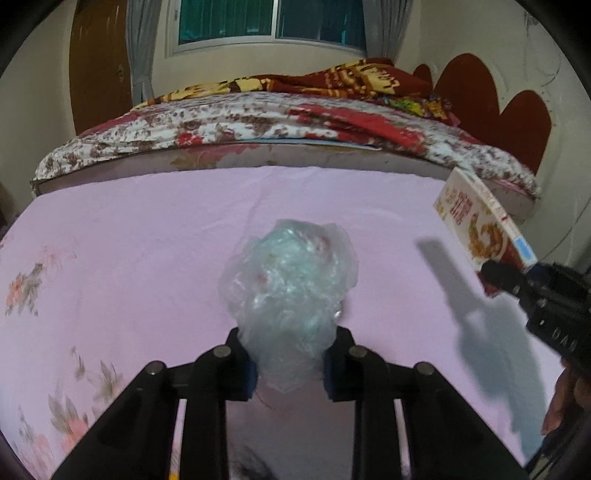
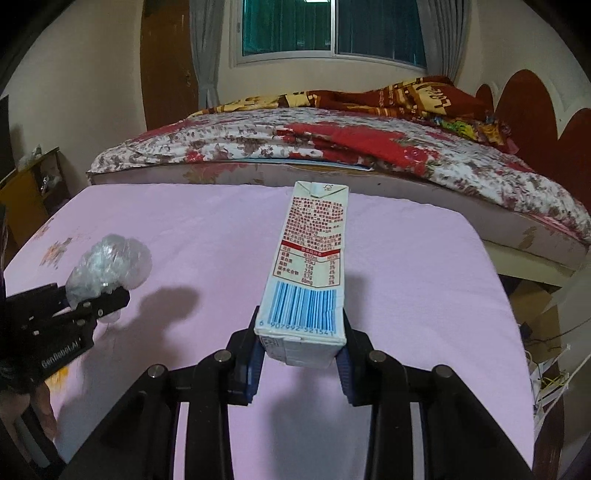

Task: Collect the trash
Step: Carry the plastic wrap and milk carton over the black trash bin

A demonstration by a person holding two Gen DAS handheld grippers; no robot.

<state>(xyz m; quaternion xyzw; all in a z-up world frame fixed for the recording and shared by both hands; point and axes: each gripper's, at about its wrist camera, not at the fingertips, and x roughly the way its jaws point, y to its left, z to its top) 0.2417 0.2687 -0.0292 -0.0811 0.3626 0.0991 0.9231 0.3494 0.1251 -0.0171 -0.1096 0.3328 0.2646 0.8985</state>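
The left tongs (image 1: 288, 363) are closed on a crumpled clear bag (image 1: 291, 284), the pads pressed into its lower end. The bag bulges forward past the fingertips and hangs clear of the pink cloth (image 1: 147, 229) on the table, with its shadow on the cloth. In the right wrist view the same tongs (image 2: 98, 299) sit at the far left with the bag (image 2: 109, 266) sticking up out of them.

To the right, the right tongs (image 2: 301, 354) are clamped on the near end of a carton (image 2: 310, 258), a pad on each side of it. The carton points away from the camera, barcode face up, and is held above the cloth (image 2: 424, 277) with a shadow under it. In the left wrist view the carton (image 1: 484, 229) shows at the right edge, tilted, with the right tongs (image 1: 496, 278) gripping its lower end.

Behind the table stands a bed (image 2: 332, 147) with a flowered cover, and beyond it a window (image 2: 332, 26).
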